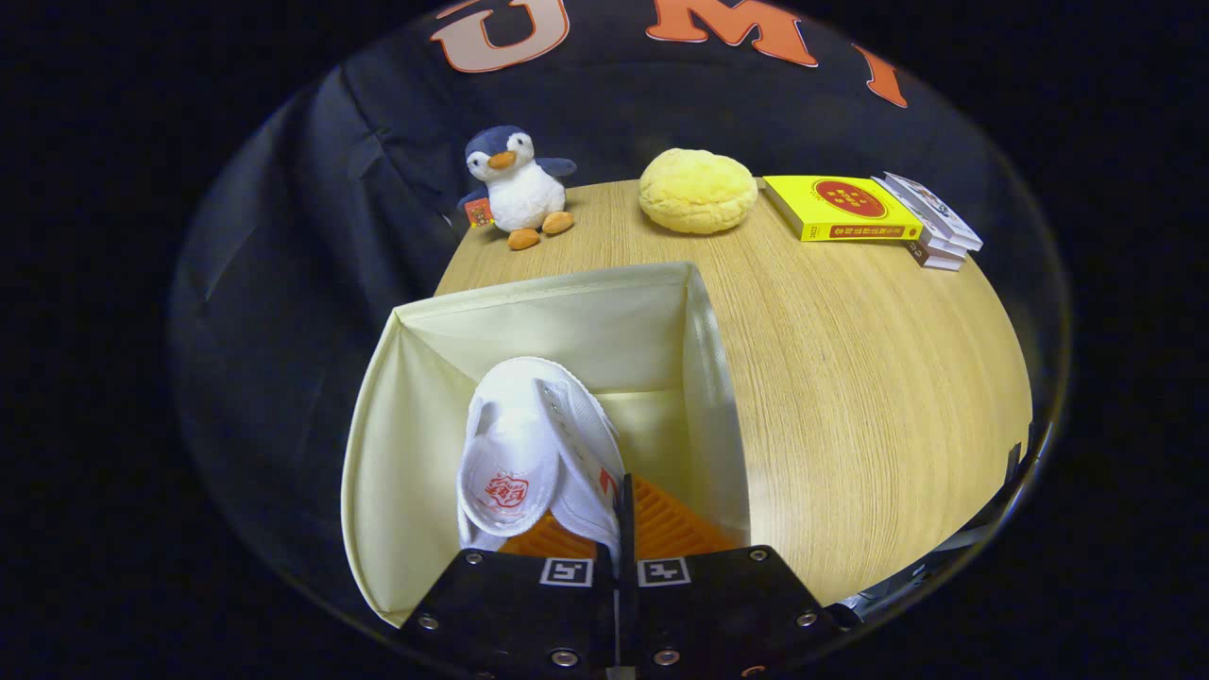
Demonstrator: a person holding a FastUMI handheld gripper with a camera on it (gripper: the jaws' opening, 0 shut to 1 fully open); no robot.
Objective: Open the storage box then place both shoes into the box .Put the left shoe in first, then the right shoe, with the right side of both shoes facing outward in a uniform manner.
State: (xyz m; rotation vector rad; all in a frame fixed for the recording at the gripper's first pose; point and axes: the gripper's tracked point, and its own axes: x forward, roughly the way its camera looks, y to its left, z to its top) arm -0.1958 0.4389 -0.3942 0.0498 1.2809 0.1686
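Gripper view: the gripper (619,543) hangs over the open storage box (397,453), which stands on the wooden bench (850,378); its fingers (567,540) are drawn close together, pinching the side wall of a white shoe (534,453) near the laces; the shoe hangs inside the box, opening turned toward the camera, red mark on the insole; box walls pale cream, lid flap not made out; beyond the box, at the bench's far edge, a plush penguin (515,187), a round yellow cushion (697,190), a yellow book (841,208) and a small stack of white booklets (935,227) just beside it.
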